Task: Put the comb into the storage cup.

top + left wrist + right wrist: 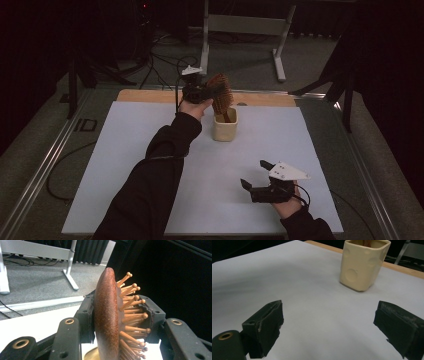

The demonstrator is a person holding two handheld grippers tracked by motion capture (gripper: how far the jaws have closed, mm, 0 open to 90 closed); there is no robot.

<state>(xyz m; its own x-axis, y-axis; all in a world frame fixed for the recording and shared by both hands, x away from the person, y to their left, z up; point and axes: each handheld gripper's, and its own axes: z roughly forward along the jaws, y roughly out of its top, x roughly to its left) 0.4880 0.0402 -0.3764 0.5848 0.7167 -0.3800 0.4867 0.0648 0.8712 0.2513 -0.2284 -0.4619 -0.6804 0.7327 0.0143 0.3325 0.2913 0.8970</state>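
At the table's far edge, the brush (220,93) is standing handle-down in the cup (225,127), its head being clamped by the left gripper (202,91); nearer the person, the right gripper (255,177) is hovering over the table (125,165), jaws gaping wide, holding nothing

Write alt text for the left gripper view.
The left gripper is shut on a brown hairbrush, one black jaw against its smooth back and the other among its ball-tipped wooden bristles. A cup's rim shows just below the brush, with the white table and grey floor behind.
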